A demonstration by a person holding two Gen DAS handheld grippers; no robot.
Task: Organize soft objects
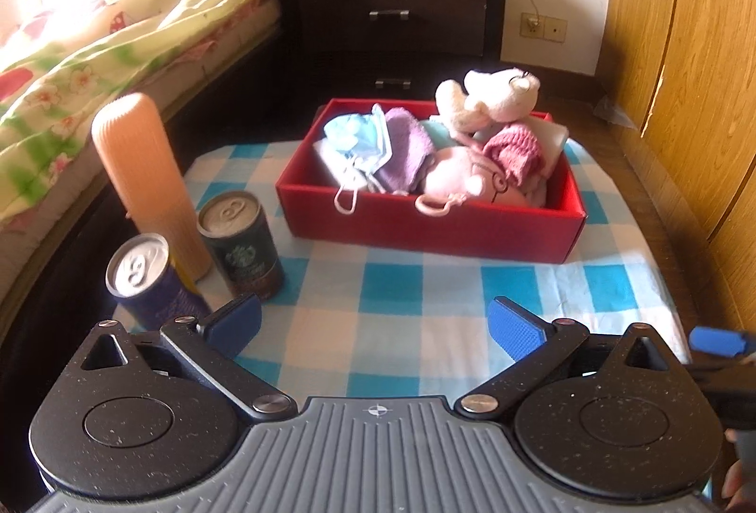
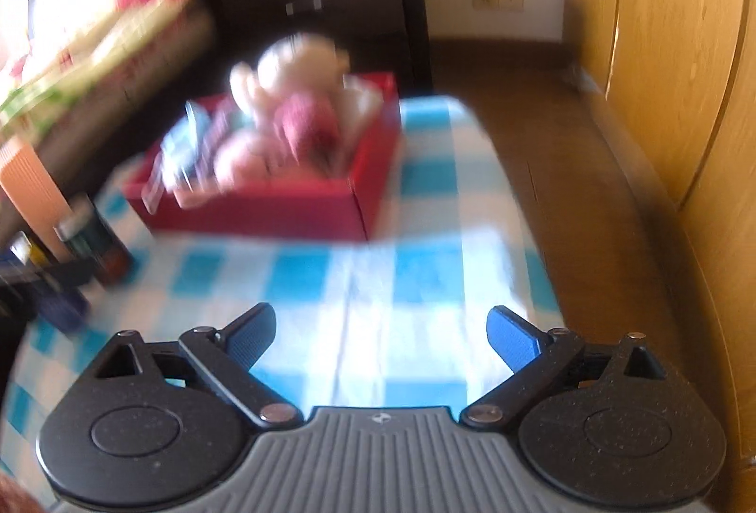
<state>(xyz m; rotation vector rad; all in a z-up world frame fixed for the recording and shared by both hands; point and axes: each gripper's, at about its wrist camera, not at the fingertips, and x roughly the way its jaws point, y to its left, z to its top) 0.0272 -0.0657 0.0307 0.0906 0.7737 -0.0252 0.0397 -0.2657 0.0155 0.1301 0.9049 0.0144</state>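
A red box (image 1: 425,225) sits on the blue-checked cloth (image 1: 401,300) and holds soft things: a white plush toy (image 1: 491,97), a pink plush (image 1: 463,177), a pink knitted piece (image 1: 512,149), a purple cloth (image 1: 408,149) and a blue face mask (image 1: 364,140). My left gripper (image 1: 375,324) is open and empty, near the cloth's front edge, well short of the box. My right gripper (image 2: 380,333) is open and empty, also in front of the box (image 2: 264,210); that view is blurred. A blue tip of the right gripper shows at the left wrist view's right edge (image 1: 718,340).
Two drink cans (image 1: 241,243) (image 1: 146,277) and a tall peach ribbed bottle (image 1: 146,182) stand at the cloth's left. A bed with a floral quilt (image 1: 94,55) lies left, a dark nightstand (image 1: 392,17) behind, a wooden wardrobe (image 1: 685,88) at the right.
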